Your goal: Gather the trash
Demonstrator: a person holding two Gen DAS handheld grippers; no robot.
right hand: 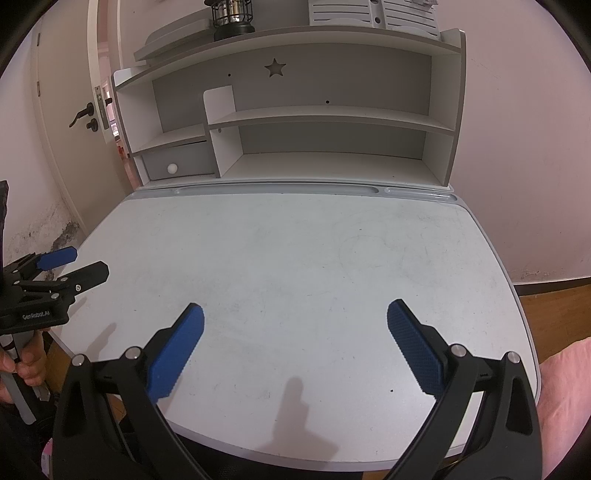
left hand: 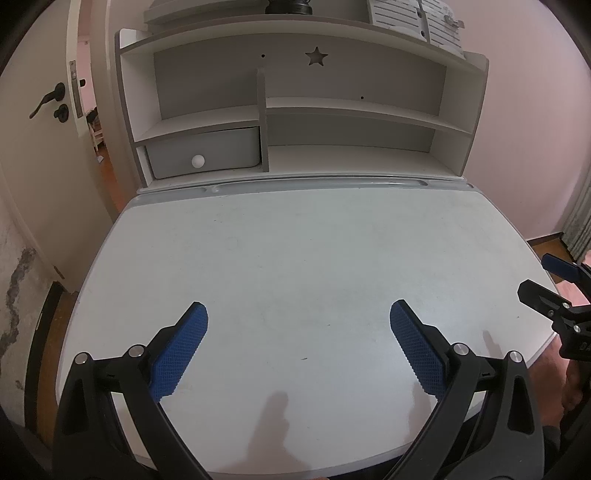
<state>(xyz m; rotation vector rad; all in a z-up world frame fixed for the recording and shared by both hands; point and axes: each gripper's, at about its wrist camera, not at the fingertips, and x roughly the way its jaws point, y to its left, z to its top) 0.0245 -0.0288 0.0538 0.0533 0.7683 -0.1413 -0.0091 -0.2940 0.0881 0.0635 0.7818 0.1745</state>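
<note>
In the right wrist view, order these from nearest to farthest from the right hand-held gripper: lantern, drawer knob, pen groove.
From the right hand-held gripper:
1. Pen groove, along the desk's back edge.
2. Drawer knob, lower left of the shelf unit.
3. Lantern, on the top shelf.

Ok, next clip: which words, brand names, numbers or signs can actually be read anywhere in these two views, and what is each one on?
"GenRobot.AI": white print on the black body of the left gripper, seen in the right wrist view.
A partial white mark on the right gripper body at the frame edge: cut off, not readable.
Lined white files on the top shelf: any writing too small to read.
The star in the shelf back is a cutout shape, not text.
</note>
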